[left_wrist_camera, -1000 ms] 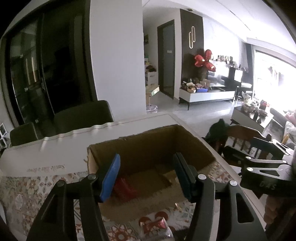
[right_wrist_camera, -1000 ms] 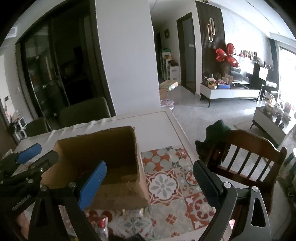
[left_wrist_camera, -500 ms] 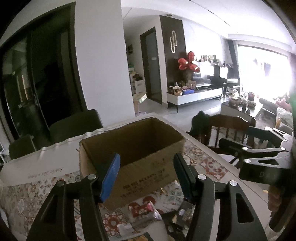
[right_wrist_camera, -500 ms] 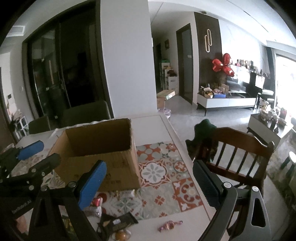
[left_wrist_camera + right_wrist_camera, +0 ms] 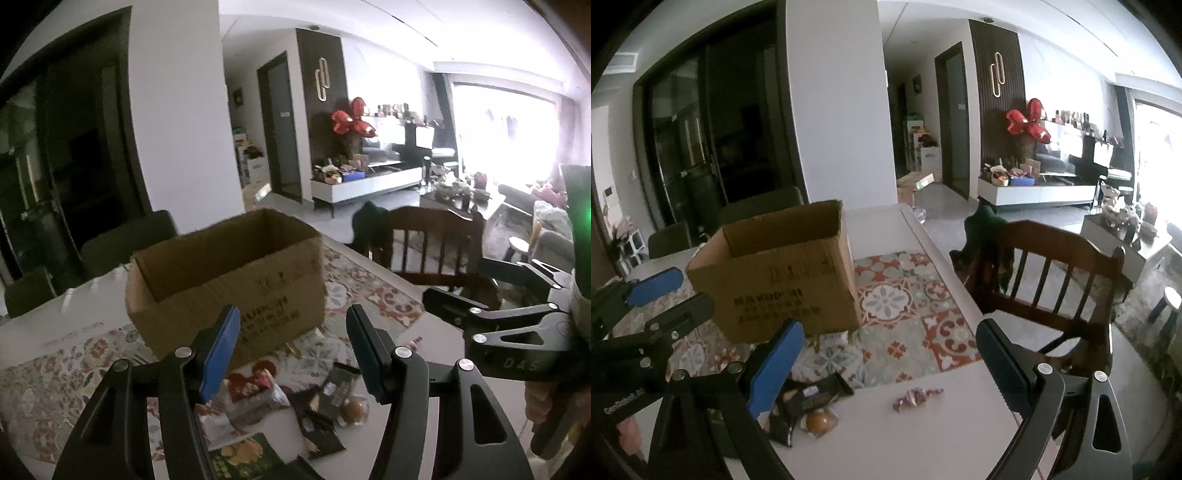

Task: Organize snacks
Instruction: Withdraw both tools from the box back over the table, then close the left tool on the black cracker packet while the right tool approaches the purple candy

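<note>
Fingers of the left gripper [image 5: 291, 350] and right gripper [image 5: 886, 363] stand apart, holding nothing. Snack packets [image 5: 325, 402] lie on the table [image 5: 923, 424] at six o'clock of the open cardboard box [image 5: 775, 280].

The open brown cardboard box [image 5: 225, 284] has printing on its front, but it's too smeared to read, and its inside floor is hidden by the near wall. The dark green snack packet [image 5: 251, 458] gets chopped off by the bottom edge in the left wrist view. The left gripper's fingers [image 5: 218, 354] cover part of the red-and-clear snack bag [image 5: 255, 387]. The small purple wrapped candy [image 5: 916, 397] is too tiny to tell what it is.
</note>
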The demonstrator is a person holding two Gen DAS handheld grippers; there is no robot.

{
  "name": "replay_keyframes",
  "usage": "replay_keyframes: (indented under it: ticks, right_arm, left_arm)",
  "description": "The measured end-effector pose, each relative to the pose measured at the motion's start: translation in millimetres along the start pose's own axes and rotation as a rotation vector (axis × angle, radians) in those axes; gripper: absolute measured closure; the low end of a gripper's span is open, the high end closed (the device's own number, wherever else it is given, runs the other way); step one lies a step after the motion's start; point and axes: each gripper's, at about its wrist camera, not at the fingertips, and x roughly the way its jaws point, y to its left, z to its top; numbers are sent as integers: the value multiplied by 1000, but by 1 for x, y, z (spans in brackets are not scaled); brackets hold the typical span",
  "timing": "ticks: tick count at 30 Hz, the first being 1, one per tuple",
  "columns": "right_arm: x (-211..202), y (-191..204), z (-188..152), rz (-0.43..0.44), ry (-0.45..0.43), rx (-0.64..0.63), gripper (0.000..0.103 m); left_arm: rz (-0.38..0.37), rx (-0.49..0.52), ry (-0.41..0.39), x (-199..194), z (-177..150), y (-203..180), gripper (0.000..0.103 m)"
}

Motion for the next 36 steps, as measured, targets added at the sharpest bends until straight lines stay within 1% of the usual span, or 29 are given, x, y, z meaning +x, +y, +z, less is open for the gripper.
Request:
replay_keyframes:
  ticks: [4, 6, 14, 21, 23, 27, 31, 34, 36]
  right_arm:
    - [0, -2, -14, -3, 6, -14, 8]
    - [2, -3, -20, -2, 20, -20, 8]
    - [25, -10, -45, 6, 120, -7, 8]
    - [43, -15, -56, -7, 162, 0, 8]
    - [50, -17, -59, -9, 179, 5, 8]
    - [63, -22, -65, -21, 213, 17, 14]
    - [74, -27, -70, -20, 247, 34, 16]
    - [82, -28, -72, -18, 263, 38, 19]
    - [86, -28, -74, -23, 271, 34, 20]
  left_arm:
    - [-8, 23, 31, 6, -12, -7, 44]
    - [-26, 28, 62, 13, -17, -8, 44]
    - [-66, 48, 150, 38, -32, -14, 44]
    - [-151, 45, 259, 69, -45, -18, 44]
    - [-159, 43, 286, 79, -49, -19, 44]
    - [-184, 47, 329, 96, -54, -21, 45]
    - [-207, 46, 363, 109, -57, -24, 45]
    - [-223, 44, 391, 118, -60, -26, 47]
    - [-222, 46, 399, 121, -61, -26, 47]
